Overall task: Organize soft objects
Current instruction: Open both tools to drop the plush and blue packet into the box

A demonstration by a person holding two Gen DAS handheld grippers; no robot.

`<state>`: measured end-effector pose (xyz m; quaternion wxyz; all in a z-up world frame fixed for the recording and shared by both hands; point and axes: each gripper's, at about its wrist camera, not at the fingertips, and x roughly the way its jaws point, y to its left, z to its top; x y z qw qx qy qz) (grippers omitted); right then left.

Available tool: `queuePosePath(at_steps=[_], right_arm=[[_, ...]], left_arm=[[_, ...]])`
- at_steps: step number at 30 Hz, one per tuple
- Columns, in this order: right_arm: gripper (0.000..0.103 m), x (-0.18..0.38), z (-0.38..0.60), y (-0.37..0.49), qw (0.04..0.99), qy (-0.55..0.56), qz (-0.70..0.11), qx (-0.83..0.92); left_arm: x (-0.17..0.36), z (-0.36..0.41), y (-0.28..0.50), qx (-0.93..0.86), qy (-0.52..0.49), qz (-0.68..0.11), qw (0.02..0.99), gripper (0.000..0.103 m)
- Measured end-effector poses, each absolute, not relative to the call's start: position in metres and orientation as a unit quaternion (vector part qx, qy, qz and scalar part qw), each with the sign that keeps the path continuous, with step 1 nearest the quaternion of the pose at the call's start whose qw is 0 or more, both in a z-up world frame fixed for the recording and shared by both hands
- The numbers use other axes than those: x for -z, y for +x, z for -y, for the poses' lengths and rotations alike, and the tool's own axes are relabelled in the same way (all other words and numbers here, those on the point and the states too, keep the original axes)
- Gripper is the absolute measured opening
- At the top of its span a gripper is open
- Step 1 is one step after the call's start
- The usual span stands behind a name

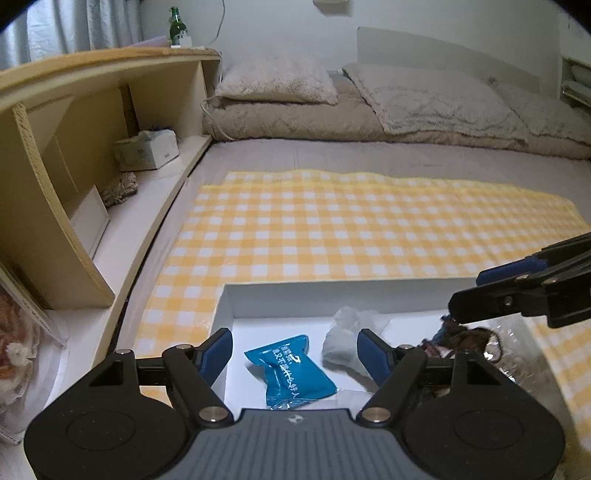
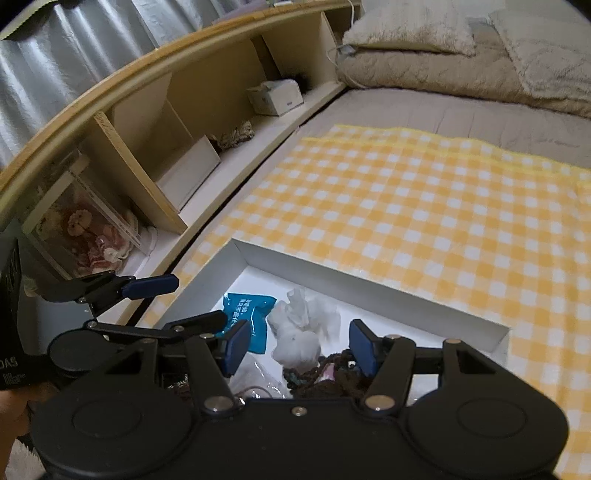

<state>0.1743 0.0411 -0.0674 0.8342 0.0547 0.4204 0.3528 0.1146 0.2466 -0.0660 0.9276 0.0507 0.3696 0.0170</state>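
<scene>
A shallow white box [image 1: 332, 292] [image 2: 373, 286] lies on a yellow checked cloth [image 1: 369, 229]. In the box are a blue foil packet [image 1: 291, 369] [image 2: 246, 314], a white bundle of cloth [image 1: 345, 343] [image 2: 299, 334] and a dark brown knitted item [image 1: 469, 338] [image 2: 332, 378] beside clear plastic wrap. My left gripper [image 1: 295, 354] [image 2: 181, 303] hangs open above the blue packet, its pads clear of it. Just over the white bundle and the knitted item, my right gripper [image 2: 300, 347] [image 1: 467, 291] is open with nothing pressed between its pads.
A wooden bedside shelf [image 1: 74, 155] runs along the left, holding a tissue box [image 1: 147, 149], a white board and a bagged doll [image 2: 85, 229]. A green bottle [image 1: 177, 26] stands on top. Pillows [image 1: 280, 79] and a folded beige quilt lie at the far end.
</scene>
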Motion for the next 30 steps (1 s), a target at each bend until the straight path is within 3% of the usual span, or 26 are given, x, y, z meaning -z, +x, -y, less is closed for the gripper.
queuePosePath(at_steps=[17, 30], right_arm=[[0.061, 0.002, 0.017, 0.122, 0.869, 0.05, -0.346, -0.349], [0.083, -0.032, 0.074, 0.059, 0.902, 0.033, -0.284, -0.323]], left_arm=[[-0.019, -0.212, 0.049, -0.021, 0.008, -0.309, 0.951, 0.087], [-0.042, -0.179, -0.019, -0.035, 0.01, -0.261, 0.965, 0.103]])
